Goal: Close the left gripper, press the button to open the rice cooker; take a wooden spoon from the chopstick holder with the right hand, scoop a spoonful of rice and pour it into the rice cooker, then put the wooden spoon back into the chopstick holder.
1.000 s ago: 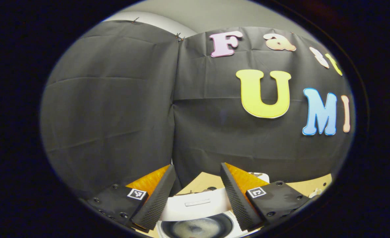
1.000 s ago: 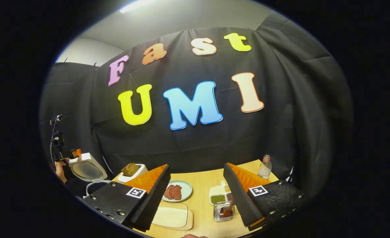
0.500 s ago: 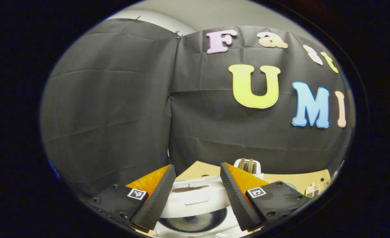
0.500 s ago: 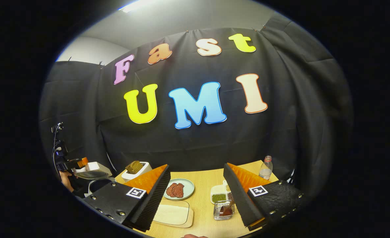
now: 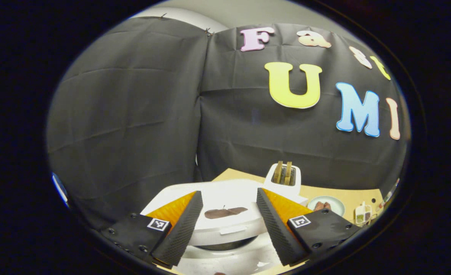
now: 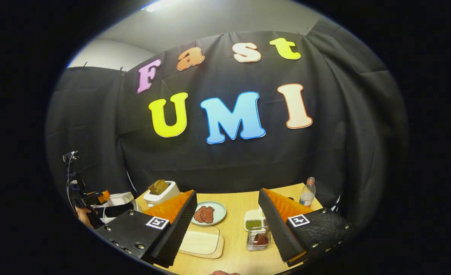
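While both grippers hover with fingers apart and nothing between them, the glossy white rice cooker [image 5: 225, 214] sits just below the left gripper [image 5: 225, 225], its rounded lid lowered nearly shut over a dark gap. The right gripper [image 6: 227, 225] hangs above the pale wooden table [image 6: 235, 252], over a smooth rectangular cutting board [image 6: 200, 244] and a clear square container [image 6: 258, 240] holding a brown spoon-like item. Judged from here, the lid would block any rice poured in. The ribbed fingers [image 5: 275, 225] might slip on the slick lid.
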A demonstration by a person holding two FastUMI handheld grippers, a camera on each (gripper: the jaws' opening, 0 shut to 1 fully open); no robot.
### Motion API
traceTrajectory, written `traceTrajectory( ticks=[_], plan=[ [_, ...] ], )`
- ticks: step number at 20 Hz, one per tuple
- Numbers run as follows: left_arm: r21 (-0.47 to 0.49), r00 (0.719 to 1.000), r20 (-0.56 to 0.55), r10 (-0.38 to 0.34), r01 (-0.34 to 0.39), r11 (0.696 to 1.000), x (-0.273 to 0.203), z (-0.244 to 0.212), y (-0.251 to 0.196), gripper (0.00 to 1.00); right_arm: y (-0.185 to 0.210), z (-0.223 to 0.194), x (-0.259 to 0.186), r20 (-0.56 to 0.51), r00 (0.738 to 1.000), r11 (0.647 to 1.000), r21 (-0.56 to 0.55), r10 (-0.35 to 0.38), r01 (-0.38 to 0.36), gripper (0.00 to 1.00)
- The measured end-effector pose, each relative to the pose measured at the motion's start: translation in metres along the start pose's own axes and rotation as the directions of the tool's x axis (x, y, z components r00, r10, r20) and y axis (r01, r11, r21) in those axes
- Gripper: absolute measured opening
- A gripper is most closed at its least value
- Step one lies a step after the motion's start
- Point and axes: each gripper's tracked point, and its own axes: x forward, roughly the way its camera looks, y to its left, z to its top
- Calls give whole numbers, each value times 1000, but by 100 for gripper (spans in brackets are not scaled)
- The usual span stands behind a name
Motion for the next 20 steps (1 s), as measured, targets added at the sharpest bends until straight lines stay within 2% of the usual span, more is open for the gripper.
traceTrajectory(
  ticks=[4, 5, 6, 7, 8, 10, 13, 16, 20],
  plan=[
    [33, 1000, -28, -2, 3, 999, -4, -21, -3, 98, -1, -3, 0, -12, 1000, 1000, 11, -10, 10, 98],
    [32, 999, -34, -2, 3, 999, -4, -26, -3, 92, 0, -4, 1, -13, 1000, 1000, 10, -10, 10, 98],
    [32, 999, -40, -4, 5, 999, -4, -29, -4, 98, 1, -4, 1, -14, 1000, 1000, 7, -9, 9, 98],
    [38, 999, -46, -6, 8, 999, -4, -30, -5, 98, 2, -4, 1, -15, 1000, 1000, 6, -7, 7, 98],
    [42, 998, -56, -8, 11, 999, -3, -36, -6, 92, 4, -6, 1, -17, 1000, 1000, 8, -3, 4, 98],
    [49, 995, -98, -10, 14, 999, -1, -48, -7, 100, 7, -8, 2, -24, 1000, 1000, 13, 3, -3, 98],
    [72, 983, -186, -9, 23, 997, 3, -79, -9, 98, 7, -10, 2, -30, 1000, 1000, 16, 2, -1, 98],
    [83, 983, -182, -31, 47, 995, 2, -79, -9, 100, 7, -12, 3, -34, 999, 1000, 27, -2, 3, 98],
    [51, 989, -143, -45, 53, 997, -3, -64, -5, 99, 5, -9, 1, -24, 1000, 1000, 29, -9, 10, 98]
  ],
)
